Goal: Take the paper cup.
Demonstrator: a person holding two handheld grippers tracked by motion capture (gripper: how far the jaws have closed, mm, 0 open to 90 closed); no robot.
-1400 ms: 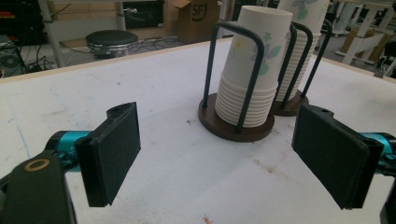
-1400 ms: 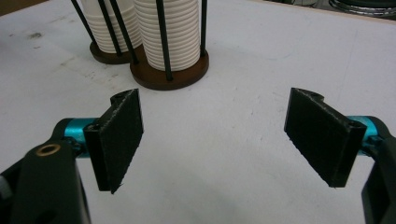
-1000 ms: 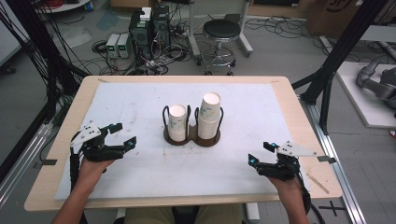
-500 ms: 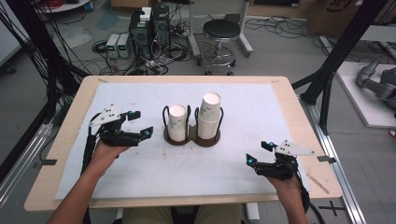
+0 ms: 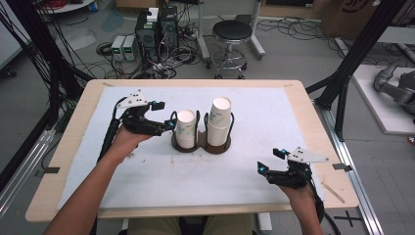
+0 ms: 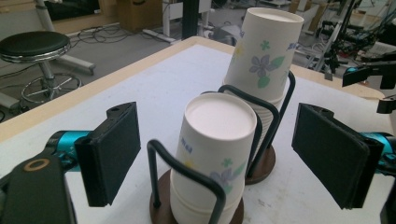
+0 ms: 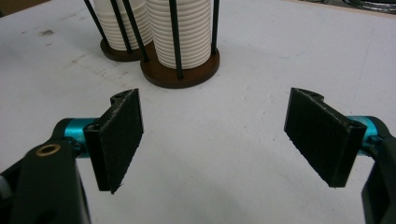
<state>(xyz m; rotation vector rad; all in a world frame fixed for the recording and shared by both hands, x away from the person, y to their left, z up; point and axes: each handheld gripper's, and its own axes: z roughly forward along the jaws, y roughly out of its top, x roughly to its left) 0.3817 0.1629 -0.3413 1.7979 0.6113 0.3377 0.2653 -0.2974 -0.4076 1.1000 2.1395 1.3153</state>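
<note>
**Left tongs spread around the shorter cup stack**

Left tongs (image 5: 169,126) sit at the left side of the cup holder (image 5: 200,145), held by the person's left hand (image 5: 128,137) w/ forearm coming in from the bottom edge. In the left gripper view the jaws stand wide apart, one on each side of the shorter cup stack (image 6: 212,154); neither pad touches the paper, gap visible both sides. Tongs (image 6: 219,156) are roughly level w/ the upper part of that stack.

Shorter stack (image 5: 186,129) stands upside down in the left ring of the holder, near the worktop (image 5: 73,147) centre, on the white mat (image 5: 147,181). Taller cup stack (image 5: 219,120) stands just beside it in the right ring, also upside down; flower print shows on its top cup in the left gripper view (image 6: 264,51). Black wire loops of the holder rise around both stacks.

Right tongs (image 5: 266,161) are well apart from the holder, near the front right of the mat, in the right hand (image 5: 298,188). Right gripper view: jaws spread wide, nothing between them but bare mat; holder base (image 7: 180,70) and both stacks are farther off, ahead of the tongs (image 7: 215,140).
</note>
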